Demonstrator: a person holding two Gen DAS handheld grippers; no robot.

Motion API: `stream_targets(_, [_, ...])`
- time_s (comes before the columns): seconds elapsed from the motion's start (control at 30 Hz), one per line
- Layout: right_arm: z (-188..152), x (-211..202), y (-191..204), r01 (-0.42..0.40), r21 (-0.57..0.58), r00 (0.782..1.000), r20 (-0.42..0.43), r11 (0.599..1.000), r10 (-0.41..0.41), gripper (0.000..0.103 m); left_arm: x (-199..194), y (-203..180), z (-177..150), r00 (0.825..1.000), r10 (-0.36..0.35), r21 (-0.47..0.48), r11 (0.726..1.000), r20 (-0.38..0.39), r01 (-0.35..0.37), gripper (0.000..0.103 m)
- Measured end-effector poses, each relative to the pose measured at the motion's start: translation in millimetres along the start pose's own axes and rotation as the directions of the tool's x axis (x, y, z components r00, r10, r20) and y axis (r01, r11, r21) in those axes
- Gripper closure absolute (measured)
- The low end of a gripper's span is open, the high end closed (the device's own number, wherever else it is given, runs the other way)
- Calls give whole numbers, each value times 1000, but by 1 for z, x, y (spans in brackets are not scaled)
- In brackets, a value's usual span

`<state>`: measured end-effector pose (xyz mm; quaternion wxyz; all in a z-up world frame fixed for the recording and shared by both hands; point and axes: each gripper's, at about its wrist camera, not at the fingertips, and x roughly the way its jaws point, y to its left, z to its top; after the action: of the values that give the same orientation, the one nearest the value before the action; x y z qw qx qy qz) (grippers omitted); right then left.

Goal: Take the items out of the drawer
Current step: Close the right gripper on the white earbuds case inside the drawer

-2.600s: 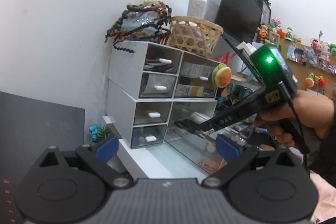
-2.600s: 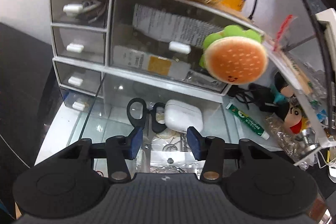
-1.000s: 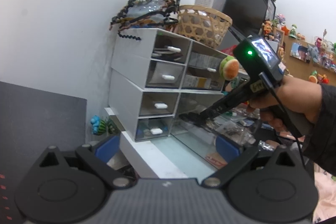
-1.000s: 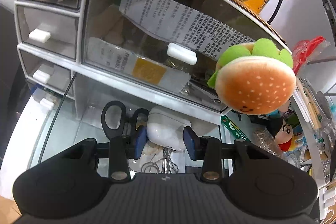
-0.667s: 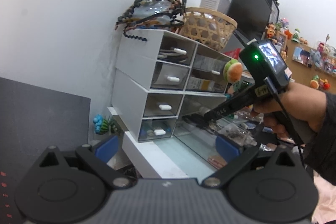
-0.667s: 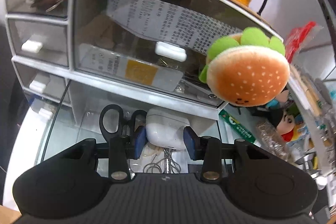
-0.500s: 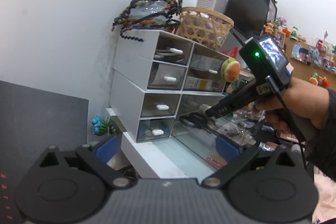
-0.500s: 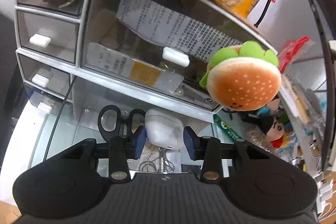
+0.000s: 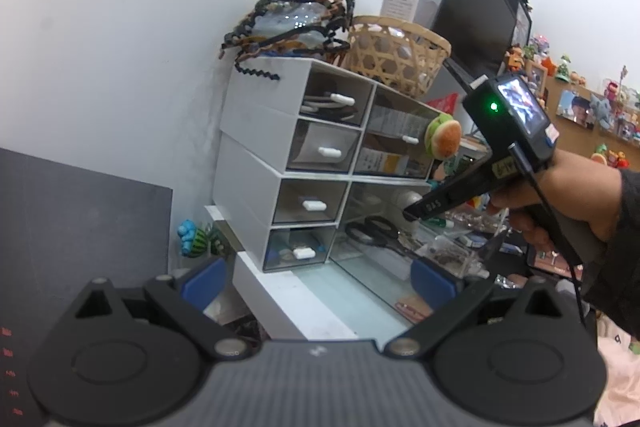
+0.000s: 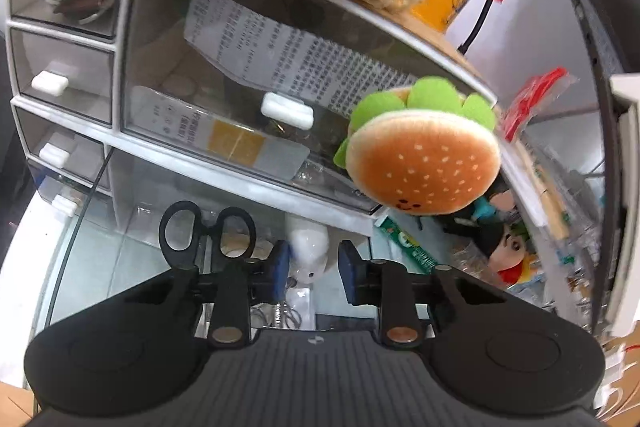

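Below the hamburger plush (image 10: 424, 163), inside the open clear drawer (image 10: 132, 247), the right gripper (image 10: 310, 269) pinches a glossy white earbud case (image 10: 308, 247) beside black scissors (image 10: 206, 231); left gripper (image 9: 316, 283) spread wide.

White wall (image 9: 140, 27), corkboard (image 9: 580, 115) at rt, dark monitor (image 9: 476, 23).
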<state>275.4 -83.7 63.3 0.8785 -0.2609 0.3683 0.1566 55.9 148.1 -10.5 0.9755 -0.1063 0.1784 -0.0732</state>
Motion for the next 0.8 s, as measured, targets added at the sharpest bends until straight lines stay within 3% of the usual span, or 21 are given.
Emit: stream_targets(0.8, [-14,-39,-32,-29,-2,1000,10,1000,29,78,5,-8,-4,1000,-18,10,1000,-20,19,3])
